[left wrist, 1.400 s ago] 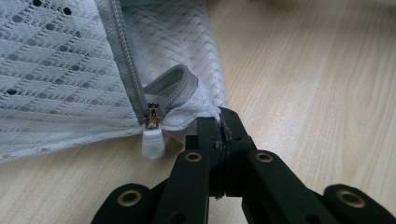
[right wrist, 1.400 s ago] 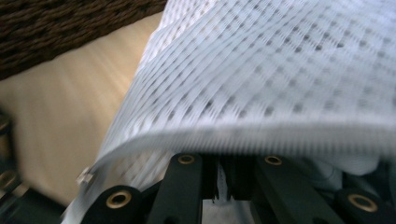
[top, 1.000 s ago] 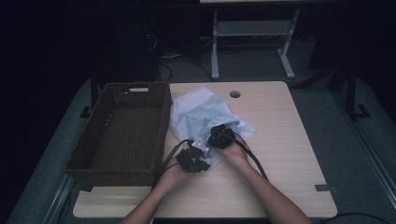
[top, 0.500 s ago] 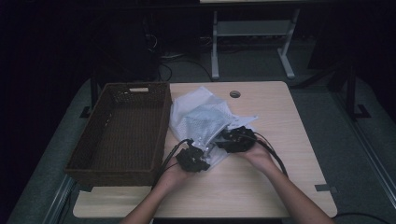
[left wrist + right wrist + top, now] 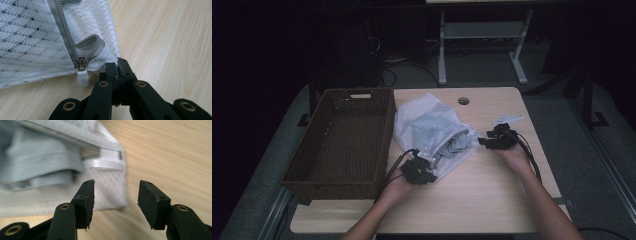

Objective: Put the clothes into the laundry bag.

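Note:
A white mesh zip bag (image 5: 422, 125) lies mid-table with a grey garment (image 5: 457, 142) showing at its open right end. My left gripper (image 5: 419, 170) is shut on the bag's near corner (image 5: 119, 67), just right of the white zipper pull (image 5: 82, 77). My right gripper (image 5: 494, 140) hovers over bare wood to the right of the bag. Its jaws have just been opening and stand open (image 5: 116, 197) with nothing between them. In the right gripper view the bag's end (image 5: 107, 185) and the folded grey garment (image 5: 37, 162) lie just beyond and left of the jaws.
A dark wicker basket (image 5: 332, 187) stands along the table's left side, touching the bag's far left edge. The wooden table (image 5: 492, 200) has a round cable hole (image 5: 463, 101) near its far edge. Floor and a desk frame lie beyond.
My right gripper has let go of the bag's end, opened, and moved right off the bag. The bag's right end now gapes with grey cloth showing. My left gripper has stayed put.

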Demonstrator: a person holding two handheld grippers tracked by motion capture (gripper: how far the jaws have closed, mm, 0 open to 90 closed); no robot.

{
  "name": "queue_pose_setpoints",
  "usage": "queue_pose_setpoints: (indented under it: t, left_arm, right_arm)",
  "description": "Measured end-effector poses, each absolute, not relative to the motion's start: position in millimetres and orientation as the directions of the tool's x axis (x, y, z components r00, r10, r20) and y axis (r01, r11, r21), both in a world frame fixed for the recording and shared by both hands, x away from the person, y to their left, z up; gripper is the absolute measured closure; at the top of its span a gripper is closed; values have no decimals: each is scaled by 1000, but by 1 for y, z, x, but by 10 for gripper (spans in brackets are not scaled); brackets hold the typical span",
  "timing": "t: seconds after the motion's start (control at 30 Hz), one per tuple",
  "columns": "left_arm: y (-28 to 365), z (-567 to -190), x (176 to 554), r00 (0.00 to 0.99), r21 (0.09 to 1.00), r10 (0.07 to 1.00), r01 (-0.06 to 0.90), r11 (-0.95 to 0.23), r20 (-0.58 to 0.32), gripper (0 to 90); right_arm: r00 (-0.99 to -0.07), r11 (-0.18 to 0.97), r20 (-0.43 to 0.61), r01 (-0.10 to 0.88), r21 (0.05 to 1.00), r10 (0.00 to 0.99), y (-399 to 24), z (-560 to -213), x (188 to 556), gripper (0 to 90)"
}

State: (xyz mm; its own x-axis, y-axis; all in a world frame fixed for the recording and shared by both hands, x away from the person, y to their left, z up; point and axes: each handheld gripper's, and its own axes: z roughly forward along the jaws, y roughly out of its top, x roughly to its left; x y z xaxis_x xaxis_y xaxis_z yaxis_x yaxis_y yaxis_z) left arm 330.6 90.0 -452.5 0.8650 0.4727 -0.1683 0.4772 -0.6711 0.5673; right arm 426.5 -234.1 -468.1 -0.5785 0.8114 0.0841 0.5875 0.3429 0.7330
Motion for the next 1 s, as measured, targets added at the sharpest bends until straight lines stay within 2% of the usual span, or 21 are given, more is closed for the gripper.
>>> queue_pose_setpoints:
  t: [0.13, 0.2, 0.3, 0.4, 0.43, 0.5, 0.77, 1.0]
  left_arm:
    - [90, -453, 331, 866, 566, 471, 475, -674, -166, 887]
    - [90, -452, 331, 865, 568, 472, 476, -671, -167, 888]
    - [90, -453, 331, 865, 568, 472, 477, -671, -168, 887]
    - [90, -453, 331, 866, 565, 471, 475, -675, -166, 887]
    - [90, -453, 331, 867, 565, 470, 474, -675, -165, 887]
    - [90, -453, 331, 866, 566, 472, 475, -673, -165, 887]
    - [91, -451, 331, 866, 575, 474, 472, -668, -161, 888]
    - [95, -449, 333, 851, 585, 502, 487, -649, -152, 887]
  right_arm:
    - [-600, 360, 93, 589, 723, 795, -232, -477, 430, 488]
    - [-605, 371, 75, 576, 729, 793, -229, -478, 430, 541]
    - [-613, 395, 42, 559, 729, 789, -226, -477, 428, 675]
    - [-624, 412, 29, 550, 727, 781, -224, -477, 427, 766]
    - [-627, 413, 33, 550, 725, 778, -223, -477, 426, 825]
    - [-639, 418, 38, 546, 726, 769, -222, -477, 426, 869]
    - [-640, 418, 52, 559, 716, 767, -223, -474, 424, 887]
    - [-650, 469, 4, 552, 689, 760, -229, -460, 401, 886]
